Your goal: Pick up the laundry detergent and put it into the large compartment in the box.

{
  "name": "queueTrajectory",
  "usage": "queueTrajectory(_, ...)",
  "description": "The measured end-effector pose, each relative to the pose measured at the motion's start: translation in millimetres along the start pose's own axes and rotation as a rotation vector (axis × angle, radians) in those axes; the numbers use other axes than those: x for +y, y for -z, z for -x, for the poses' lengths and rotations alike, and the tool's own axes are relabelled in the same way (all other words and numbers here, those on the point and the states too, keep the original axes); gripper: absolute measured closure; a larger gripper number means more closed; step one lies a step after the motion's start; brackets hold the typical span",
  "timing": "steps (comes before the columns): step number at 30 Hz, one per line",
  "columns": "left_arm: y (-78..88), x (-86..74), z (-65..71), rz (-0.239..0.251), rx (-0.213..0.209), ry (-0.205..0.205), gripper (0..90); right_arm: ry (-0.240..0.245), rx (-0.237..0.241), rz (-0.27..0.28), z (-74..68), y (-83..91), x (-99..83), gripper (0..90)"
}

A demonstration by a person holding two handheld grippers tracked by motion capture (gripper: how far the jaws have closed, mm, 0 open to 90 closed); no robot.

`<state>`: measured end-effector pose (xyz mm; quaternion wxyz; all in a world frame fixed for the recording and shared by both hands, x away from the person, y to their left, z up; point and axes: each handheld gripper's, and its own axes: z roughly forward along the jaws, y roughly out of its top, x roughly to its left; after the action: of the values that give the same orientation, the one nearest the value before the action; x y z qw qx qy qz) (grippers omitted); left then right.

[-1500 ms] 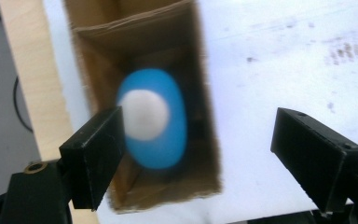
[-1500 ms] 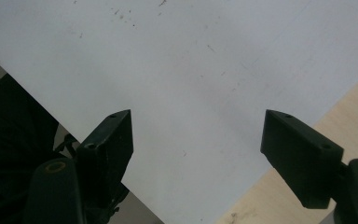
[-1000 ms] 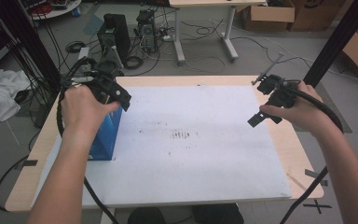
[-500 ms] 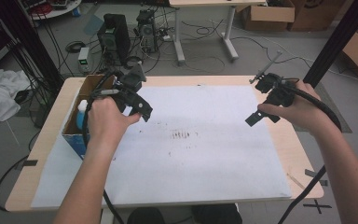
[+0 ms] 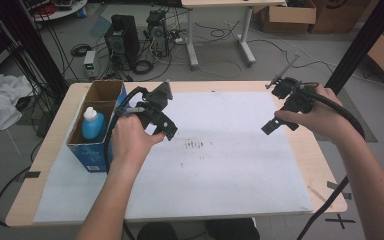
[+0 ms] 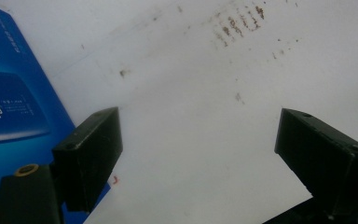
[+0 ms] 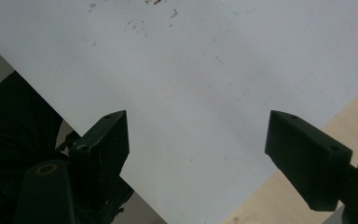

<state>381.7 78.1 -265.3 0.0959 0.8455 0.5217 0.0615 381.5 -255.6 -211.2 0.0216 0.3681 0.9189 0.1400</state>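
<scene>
Left gripper [image 5: 166, 131]: jaws apart, empty, above white sheet [image 5: 220, 165], just right of the open blue box [image 5: 91, 155]. Right gripper [image 5: 275, 124]: jaws apart, empty, over the sheet's right side. Blue bottle [image 5: 92, 125] stands upright inside the box

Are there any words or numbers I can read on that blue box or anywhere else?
Blue box: white print on its side, too blurred to read.
Bottle in the box: no label can be made out.
White sheet: only dark smudges, no writing.
Nothing can be read here.
</scene>
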Motion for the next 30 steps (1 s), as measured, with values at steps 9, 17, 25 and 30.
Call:
queueTrajectory(9, 0.6, 0.5, 3.0, 0.021, -0.003, 0.007, 15.5, -0.014, 0.001, 0.008, 1.2, 2.8, -3.8, 21.2)
queueTrajectory(17, -0.9, 0.9, 8.0, 0.01, 0.006, -0.003, 15.5, -0.015, -0.001, 0.013, 0.3, 6.3, -6.5, 20.9)
queueTrajectory(25, -1.3, 1.6, 11.7, 0.008, 0.01, 0.0, 15.5, -0.006, -0.001, 0.013, -1.6, 5.7, -6.7, 20.8)
queueTrajectory(30, 0.0, 0.9, 14.3, 0.015, 0.013, -0.004, 15.5, 0.0, 0.003, 0.008, -2.9, 3.7, -6.1, 20.7)
